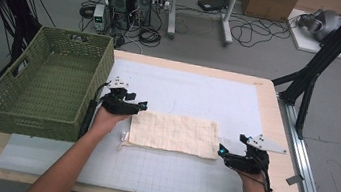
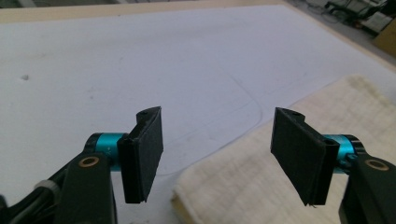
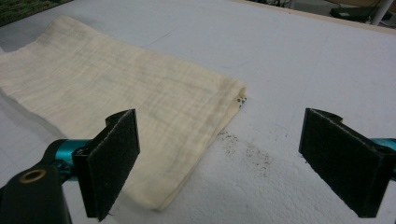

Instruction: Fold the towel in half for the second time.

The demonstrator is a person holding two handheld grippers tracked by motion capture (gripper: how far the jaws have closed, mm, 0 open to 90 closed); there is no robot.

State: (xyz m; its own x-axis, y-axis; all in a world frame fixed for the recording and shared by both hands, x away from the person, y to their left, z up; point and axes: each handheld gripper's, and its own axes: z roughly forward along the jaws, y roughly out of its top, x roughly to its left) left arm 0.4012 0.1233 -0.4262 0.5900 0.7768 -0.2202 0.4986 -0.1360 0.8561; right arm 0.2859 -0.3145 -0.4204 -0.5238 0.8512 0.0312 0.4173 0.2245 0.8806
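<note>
A cream cloth [image 1: 173, 133], folded into a long rectangle, lies flat on the white mat [image 1: 194, 92] in the middle of the table. My left gripper [image 1: 138, 105] is at the cloth's far left corner, open, with the corner [image 2: 205, 186] just below and between its jaws. My right gripper [image 1: 222, 151] stands open at the cloth's near right corner; in the right gripper view the folded edge [image 3: 205, 140] lies between the jaws, nearer the left one. Neither gripper holds anything.
A green woven basket [image 1: 49, 81] stands on the table's left side, close to my left hand. The wooden table edge [image 1: 276, 121] runs along the right. A dark speckled smudge [image 3: 247, 149] marks the mat beside the cloth. Computers and cables lie on the floor beyond.
</note>
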